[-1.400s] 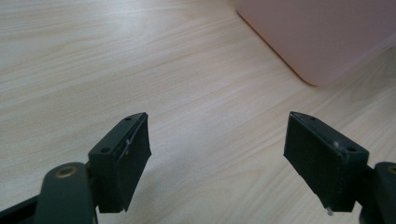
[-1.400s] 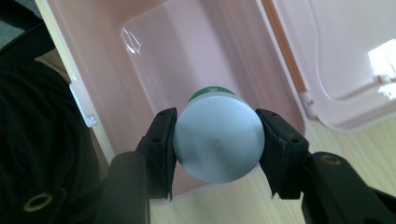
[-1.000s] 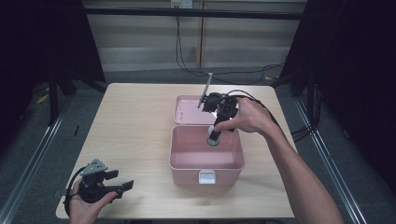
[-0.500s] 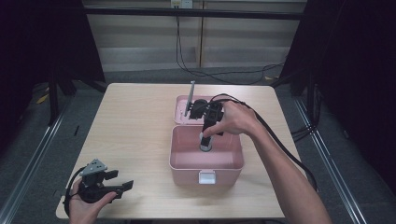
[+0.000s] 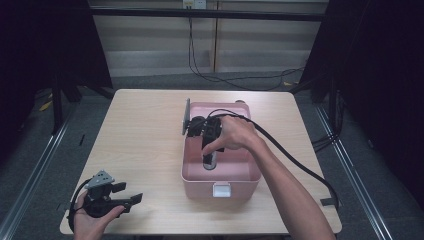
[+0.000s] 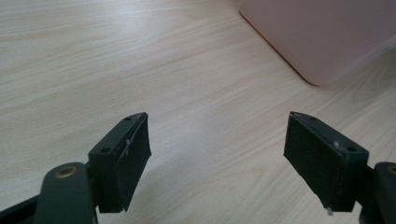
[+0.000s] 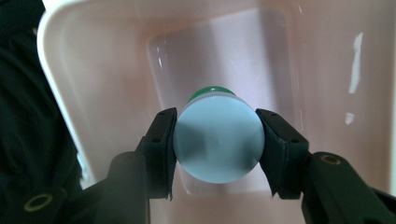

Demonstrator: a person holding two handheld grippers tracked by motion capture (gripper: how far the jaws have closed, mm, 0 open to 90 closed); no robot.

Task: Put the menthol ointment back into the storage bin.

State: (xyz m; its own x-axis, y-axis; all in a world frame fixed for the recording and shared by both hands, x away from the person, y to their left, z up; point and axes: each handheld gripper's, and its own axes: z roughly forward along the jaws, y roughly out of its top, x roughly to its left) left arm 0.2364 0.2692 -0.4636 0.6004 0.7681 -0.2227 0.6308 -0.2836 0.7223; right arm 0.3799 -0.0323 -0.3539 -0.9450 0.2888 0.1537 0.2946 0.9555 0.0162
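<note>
My right hand-held gripper clenches a pale-blue-capped green bottle low inside the pink plastic box, so I judge release comes next, while the left hand-held gripper rests open on the surface.

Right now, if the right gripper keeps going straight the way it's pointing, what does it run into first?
The right gripper points down into the pink bin, jaws shut on a round light-blue-capped container. Going straight on, the container's far green end would probably meet the bin's pink floor first, though how much gap remains is hard to tell.
</note>
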